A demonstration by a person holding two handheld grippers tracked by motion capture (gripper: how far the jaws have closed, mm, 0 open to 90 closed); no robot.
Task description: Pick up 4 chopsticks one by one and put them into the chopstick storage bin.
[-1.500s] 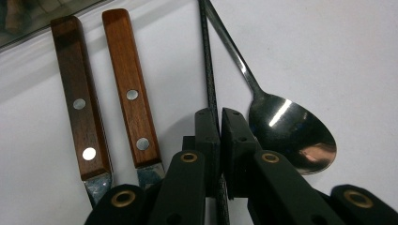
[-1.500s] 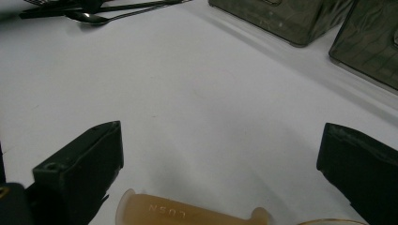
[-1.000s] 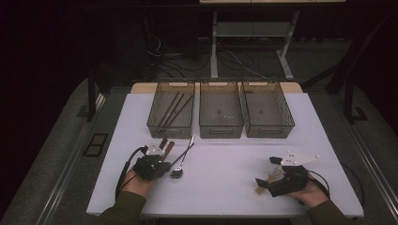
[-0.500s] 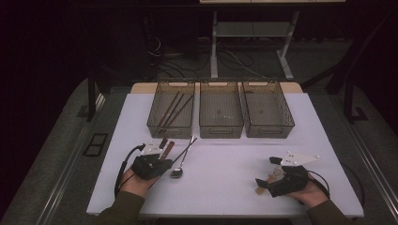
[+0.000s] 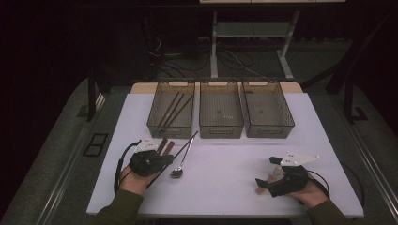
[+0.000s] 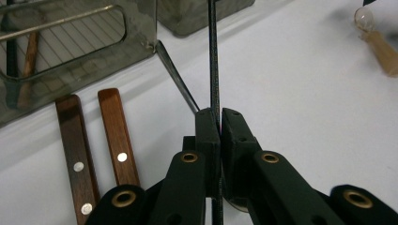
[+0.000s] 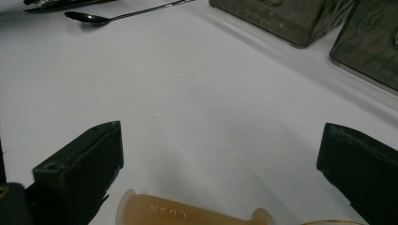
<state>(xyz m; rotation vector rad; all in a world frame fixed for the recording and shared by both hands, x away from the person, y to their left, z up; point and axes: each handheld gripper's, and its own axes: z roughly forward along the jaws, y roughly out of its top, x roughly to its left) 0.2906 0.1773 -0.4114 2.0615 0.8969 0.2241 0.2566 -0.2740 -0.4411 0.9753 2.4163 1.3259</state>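
The left gripper (image 6: 219, 123) is clamping its jaws on a thin dark stick (image 6: 213, 56) above the bench (image 5: 225, 173). The right gripper (image 7: 220, 154) is resting with jaws wide apart over a tan handle (image 7: 187, 214).

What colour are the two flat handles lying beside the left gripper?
Brown wood handles with silver rivets, best seen in the left gripper view.

chopstick (image 6: 213, 56) | thin, dark, straight | pinched near one end between shut fingers (image 6: 208, 129) of left gripper (image 5: 149, 161) | tilted, crossing spoon handle | on white worktop (image 5: 225, 168), in front of leftmost bin
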